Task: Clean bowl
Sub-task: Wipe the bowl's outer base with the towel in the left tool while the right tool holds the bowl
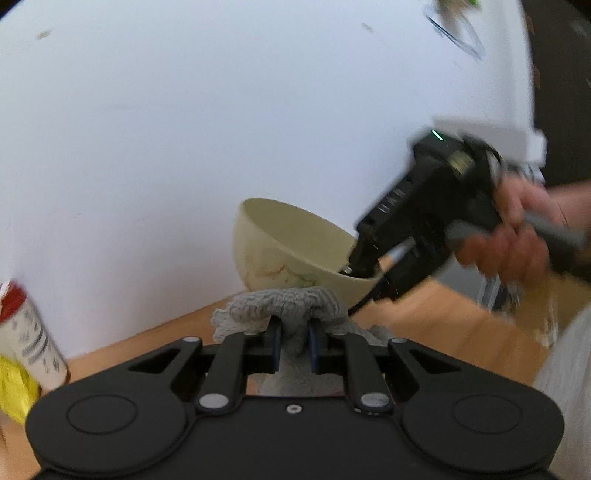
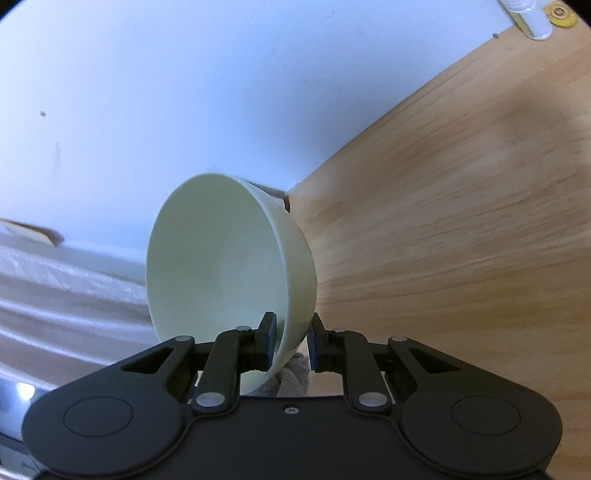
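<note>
Cream-coloured and round, the bowl (image 2: 229,273) is held tilted above the wooden desk (image 2: 461,221), its opening turned toward the white wall (image 2: 147,92). The right hand-held gripper (image 2: 290,345) is clamped on the bowl's rim: one finger sits inside the bowl, the other against the outer wall. In the left wrist view the same bowl (image 1: 291,247) appears with faint brownish marks on its outside, and the right hand-held gripper (image 1: 364,275) reaches it from the right, carried by the person's hand (image 1: 513,236).

The left hand-held gripper (image 1: 293,345) is closed on a grey cloth (image 1: 284,306). The cloth bunches up over the fingertips and sits just below the bowl's underside; contact between cloth and bowl cannot be confirmed.

At the left edge of the left wrist view stand a white can with a red top (image 1: 26,332) and a yellow item (image 1: 14,387), both blurred. A white bottle (image 2: 526,18) stands at the far end of the desk in the right wrist view.
</note>
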The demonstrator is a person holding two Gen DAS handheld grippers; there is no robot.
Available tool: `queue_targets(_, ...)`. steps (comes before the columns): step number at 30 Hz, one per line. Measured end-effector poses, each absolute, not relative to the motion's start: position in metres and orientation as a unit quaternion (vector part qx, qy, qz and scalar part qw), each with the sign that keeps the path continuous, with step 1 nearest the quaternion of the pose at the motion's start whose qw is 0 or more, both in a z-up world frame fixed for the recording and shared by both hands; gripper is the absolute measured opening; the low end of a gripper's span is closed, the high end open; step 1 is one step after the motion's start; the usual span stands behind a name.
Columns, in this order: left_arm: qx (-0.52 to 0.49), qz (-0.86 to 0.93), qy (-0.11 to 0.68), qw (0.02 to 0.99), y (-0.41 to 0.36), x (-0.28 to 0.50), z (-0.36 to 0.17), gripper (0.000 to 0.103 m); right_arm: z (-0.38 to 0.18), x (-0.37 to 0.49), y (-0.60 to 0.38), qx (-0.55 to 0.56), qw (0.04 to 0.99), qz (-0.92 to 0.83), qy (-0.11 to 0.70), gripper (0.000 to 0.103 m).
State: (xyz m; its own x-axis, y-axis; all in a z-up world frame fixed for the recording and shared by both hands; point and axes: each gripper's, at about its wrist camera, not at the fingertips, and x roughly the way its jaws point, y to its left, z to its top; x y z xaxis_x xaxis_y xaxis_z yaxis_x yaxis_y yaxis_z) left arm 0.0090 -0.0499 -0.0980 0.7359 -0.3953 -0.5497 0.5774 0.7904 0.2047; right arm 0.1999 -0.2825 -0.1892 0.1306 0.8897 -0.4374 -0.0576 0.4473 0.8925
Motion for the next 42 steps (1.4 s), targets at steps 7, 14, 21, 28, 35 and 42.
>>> queue_targets(7, 0.243, -0.291, 0.260, 0.888, -0.062, 0.016, -0.106, 0.013, -0.185, 0.195, -0.286, 0.313, 0.667, 0.363, 0.570, 0.020)
queue_targets(14, 0.248, -0.306, 0.282, 0.875, -0.079, 0.022, -0.123, 0.013, -0.191, 0.193, -0.282, 0.301, 0.671, 0.364, 0.571, 0.021)
queue_targets(21, 0.227, -0.293, 0.286, 0.883, -0.081, 0.032, -0.142, 0.013, -0.190, 0.187, -0.276, 0.311, 0.666, 0.367, 0.571, 0.021)
queue_targets(28, 0.207, -0.284, 0.284, 0.892, -0.081, 0.030, -0.142, 0.013, -0.196, 0.184, -0.278, 0.327, 0.659, 0.354, 0.577, 0.021)
queue_targets(35, 0.138, -0.291, 0.268, 0.908, -0.068, 0.021, -0.114, 0.013, -0.194, 0.189, -0.283, 0.342, 0.663, 0.347, 0.568, 0.020)
queue_targets(42, 0.071, -0.278, 0.263, 0.921, -0.059, 0.021, -0.095, 0.013, -0.204, 0.194, -0.288, 0.344, 0.674, 0.314, 0.574, 0.021)
